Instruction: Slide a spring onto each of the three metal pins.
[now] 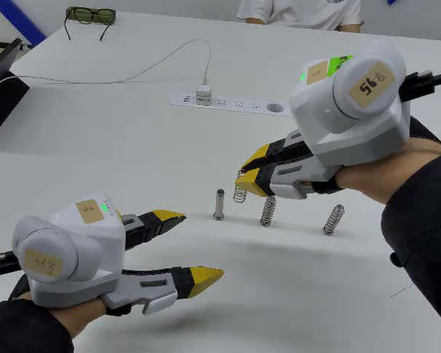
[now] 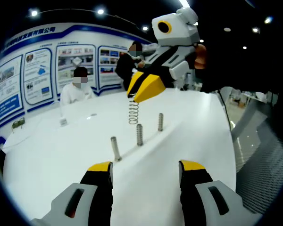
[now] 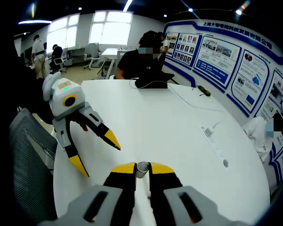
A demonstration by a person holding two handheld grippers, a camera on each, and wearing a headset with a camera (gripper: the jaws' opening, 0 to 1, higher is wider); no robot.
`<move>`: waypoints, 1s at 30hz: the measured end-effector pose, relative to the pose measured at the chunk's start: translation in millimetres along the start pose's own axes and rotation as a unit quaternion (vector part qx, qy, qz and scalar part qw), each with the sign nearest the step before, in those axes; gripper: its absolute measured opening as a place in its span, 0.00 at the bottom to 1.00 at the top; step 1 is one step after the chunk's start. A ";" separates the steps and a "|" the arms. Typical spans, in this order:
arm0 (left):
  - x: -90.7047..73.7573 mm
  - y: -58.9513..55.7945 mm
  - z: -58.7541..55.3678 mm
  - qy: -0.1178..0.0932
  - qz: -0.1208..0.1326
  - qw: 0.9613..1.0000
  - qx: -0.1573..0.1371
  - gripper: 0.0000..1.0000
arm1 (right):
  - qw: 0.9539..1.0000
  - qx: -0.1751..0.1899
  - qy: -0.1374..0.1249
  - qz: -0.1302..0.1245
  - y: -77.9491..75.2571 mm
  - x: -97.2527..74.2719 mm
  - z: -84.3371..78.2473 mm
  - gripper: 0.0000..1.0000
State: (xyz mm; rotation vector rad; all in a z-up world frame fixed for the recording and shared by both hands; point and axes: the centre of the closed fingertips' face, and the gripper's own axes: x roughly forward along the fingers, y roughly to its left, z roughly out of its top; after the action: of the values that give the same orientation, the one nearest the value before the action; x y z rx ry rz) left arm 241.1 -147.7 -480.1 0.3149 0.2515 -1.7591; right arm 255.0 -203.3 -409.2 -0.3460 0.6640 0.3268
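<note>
Last step: 3rd spring (image 1: pixel 240 193) is pinched in right hand-held gripper (image 1: pixel 242 175), mid-frame, beside bare pin (image 1: pixel 219 204); other pins (image 1: pixel 268 212) are loaded. Left hand-held gripper (image 1: pixel 195 245), lower left, is spread wide. Next: spring must be lined up over pin.

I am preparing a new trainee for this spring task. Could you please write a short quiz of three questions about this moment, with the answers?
1. What do the right tongs hold?
A) a bare pin
B) a spring
C) nothing
2. How many of the three pins already carry a spring?
3. True or false: the left tongs are shut.

Key
1. B.
2. Two. In the head view, the middle pin and the right pin carry springs, and the left pin is bare.
3. False. They are open and hold nothing.
</note>
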 end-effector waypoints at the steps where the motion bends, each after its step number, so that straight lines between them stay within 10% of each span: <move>1: -0.2 0.3 0.0 0.000 0.000 1.000 0.000 0.57 | 1.000 0.000 0.000 0.000 -1.7 1.3 0.8 0.12; 30: -6.0 3.7 -2.8 0.000 0.010 1.000 -0.006 0.57 | 1.000 0.001 0.008 0.005 -16.8 34.8 0.4 0.12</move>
State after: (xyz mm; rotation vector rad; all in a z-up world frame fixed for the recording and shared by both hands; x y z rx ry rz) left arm 246.1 -142.0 -480.6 0.3074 0.2584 -1.7376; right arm 287.7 -211.8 -427.9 -0.3443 0.6807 0.3325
